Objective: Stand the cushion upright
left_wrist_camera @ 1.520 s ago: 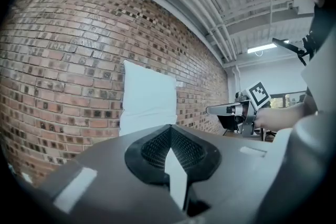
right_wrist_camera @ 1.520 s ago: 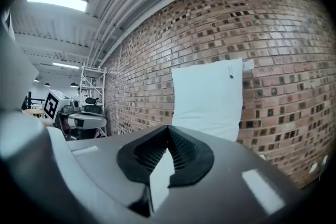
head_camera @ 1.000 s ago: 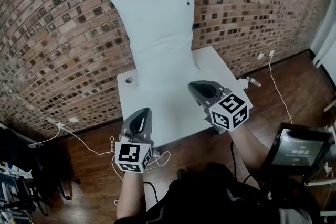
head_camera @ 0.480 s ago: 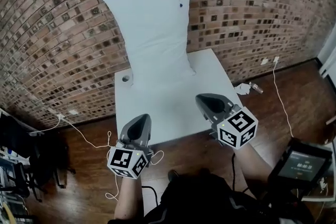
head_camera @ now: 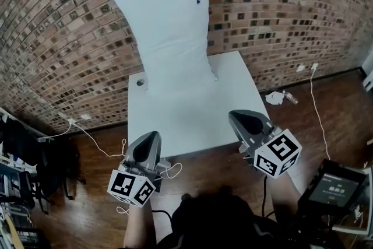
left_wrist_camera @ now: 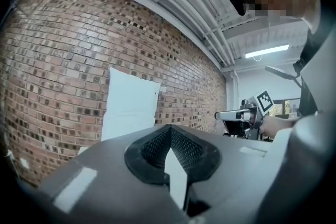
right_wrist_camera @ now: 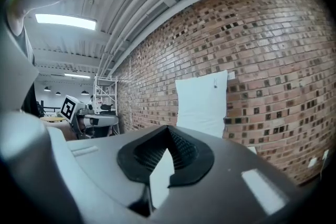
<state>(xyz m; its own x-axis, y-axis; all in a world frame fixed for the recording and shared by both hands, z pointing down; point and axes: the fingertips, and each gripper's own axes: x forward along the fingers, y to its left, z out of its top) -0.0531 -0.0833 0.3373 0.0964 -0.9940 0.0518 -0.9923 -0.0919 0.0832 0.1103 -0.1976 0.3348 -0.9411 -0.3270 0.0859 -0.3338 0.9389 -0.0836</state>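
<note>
One white cushion (head_camera: 169, 32) stands upright at the far edge of the table (head_camera: 192, 119), leaning on the brick wall (head_camera: 58, 38), well apart from both grippers. It is plump and plain, with a small tag at its top corner. The left gripper (head_camera: 153, 136) and right gripper (head_camera: 234, 116) hover at the near edge, jaws together and empty.

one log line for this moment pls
cushion: upright on table, against brick wall | left gripper: shut, empty | right gripper: shut, empty | both: apart from cushion
</note>
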